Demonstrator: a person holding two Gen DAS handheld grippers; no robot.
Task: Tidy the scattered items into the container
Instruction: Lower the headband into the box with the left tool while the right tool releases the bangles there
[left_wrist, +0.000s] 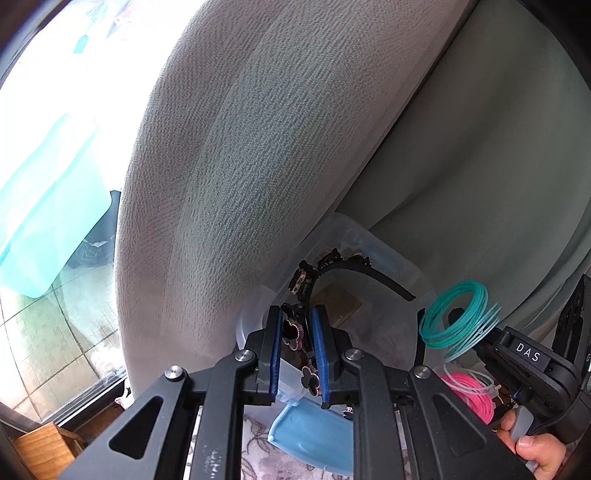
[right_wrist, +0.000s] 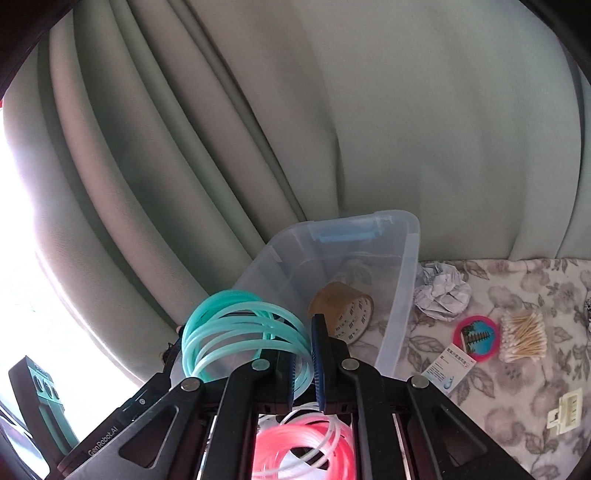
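Observation:
My left gripper (left_wrist: 297, 350) is shut on a black headband (left_wrist: 332, 271) with clover charms and holds it over the clear plastic container (left_wrist: 373, 243). My right gripper (right_wrist: 304, 360) is shut on a bundle of coiled cords: the teal coil (right_wrist: 236, 325) stands up left of the fingers, the pink coil (right_wrist: 295, 446) hangs below. The bundle also shows in the left wrist view (left_wrist: 458, 314). The container (right_wrist: 400, 295) holds a brown tape roll (right_wrist: 343, 308).
On the floral cloth (right_wrist: 517, 406) right of the container lie a crumpled paper (right_wrist: 441, 290), a pink round item (right_wrist: 476, 336), cotton swabs (right_wrist: 524, 336), a small medicine box (right_wrist: 448, 373) and a white clip (right_wrist: 565, 410). Grey curtains (right_wrist: 332, 129) hang behind. A blue lid (left_wrist: 314, 435) lies below.

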